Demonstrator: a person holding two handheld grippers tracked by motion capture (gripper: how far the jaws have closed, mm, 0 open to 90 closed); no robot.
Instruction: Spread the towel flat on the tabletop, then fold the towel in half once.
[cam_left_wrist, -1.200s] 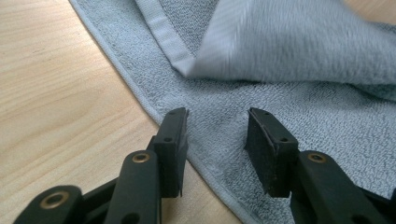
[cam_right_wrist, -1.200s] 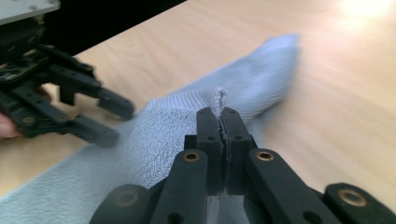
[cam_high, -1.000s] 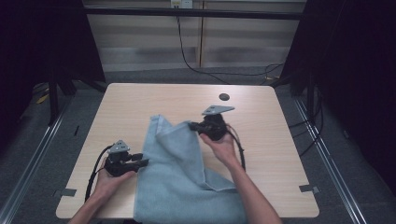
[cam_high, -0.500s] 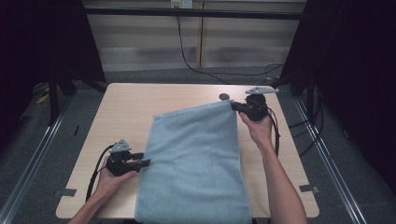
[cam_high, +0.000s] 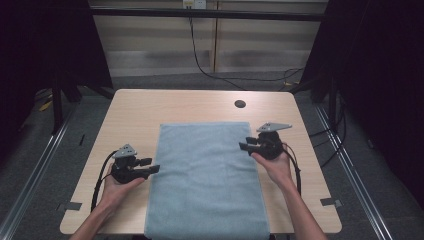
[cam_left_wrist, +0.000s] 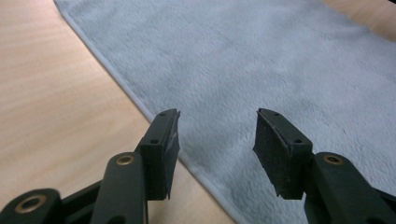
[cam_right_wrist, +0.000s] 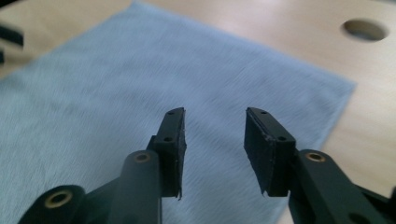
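Towel (cam_high: 207, 180) lay spread flat on the table (cam_high: 135, 107), near edge overhanging. Both tools, left (cam_high: 151, 165) and right (cam_high: 243, 144), had just been opening, jaws apart and empty at its side edges. Spreading looked finished; folding probably called for regripping corners.

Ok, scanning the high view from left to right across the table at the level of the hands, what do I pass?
Left gripper, jaws open at the towel's left edge → light blue towel, spread flat → right gripper, jaws open at the towel's right edge → bare table.
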